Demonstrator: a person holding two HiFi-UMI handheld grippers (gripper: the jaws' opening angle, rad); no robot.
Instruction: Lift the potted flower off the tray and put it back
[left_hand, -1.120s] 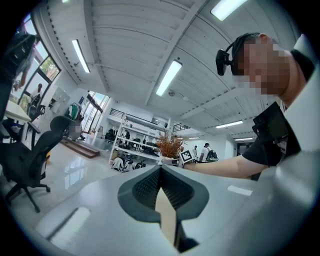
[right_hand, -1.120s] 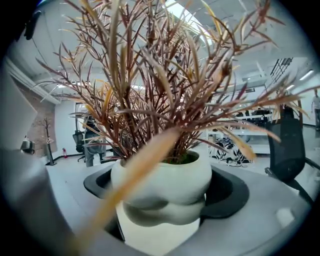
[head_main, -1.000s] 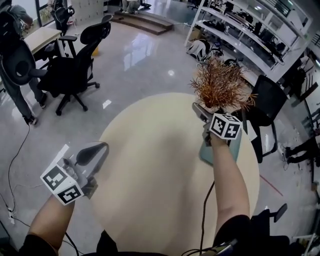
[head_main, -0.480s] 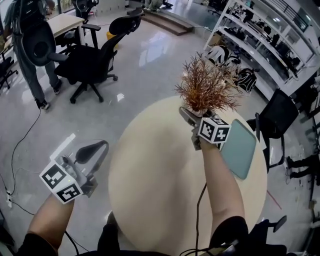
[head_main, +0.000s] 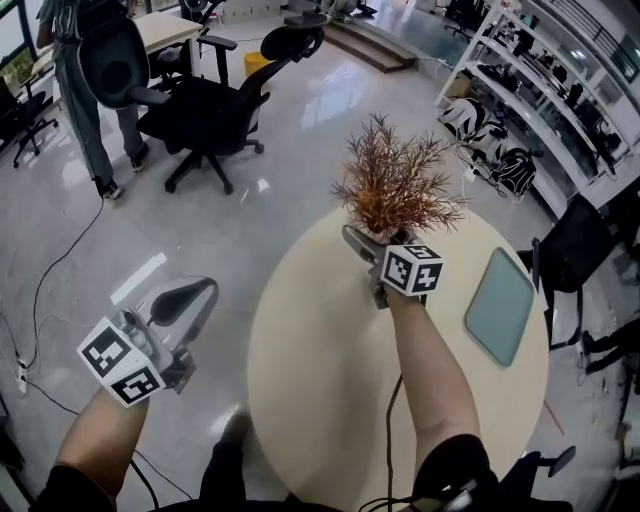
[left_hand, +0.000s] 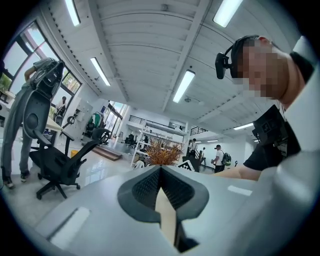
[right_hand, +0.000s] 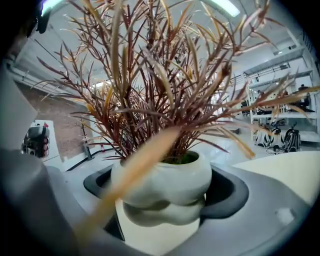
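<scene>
The potted flower (head_main: 393, 190), a rust-brown spiky plant in a white rounded pot (right_hand: 162, 182), hangs in my right gripper (head_main: 385, 240), whose jaws are shut on the pot's two sides over the far part of the round beige table (head_main: 320, 380). The pot's base shows clear of the tabletop in the right gripper view. The pale green tray (head_main: 500, 305) lies bare on the table's right side, well apart from the plant. My left gripper (head_main: 185, 300) is held off the table's left edge over the floor, its jaws together with nothing in them (left_hand: 160, 170).
Black office chairs (head_main: 215, 110) and a standing person (head_main: 85, 110) are on the glossy floor at the far left. Shelving (head_main: 560, 90) with bags runs along the far right. A black chair (head_main: 575, 240) stands just beyond the tray. A cable (head_main: 60, 270) trails on the floor.
My right gripper has carried the potted flower leftward, away from the tray, and a little lower. The tray now lies bare on the right. The left gripper stays shut.
</scene>
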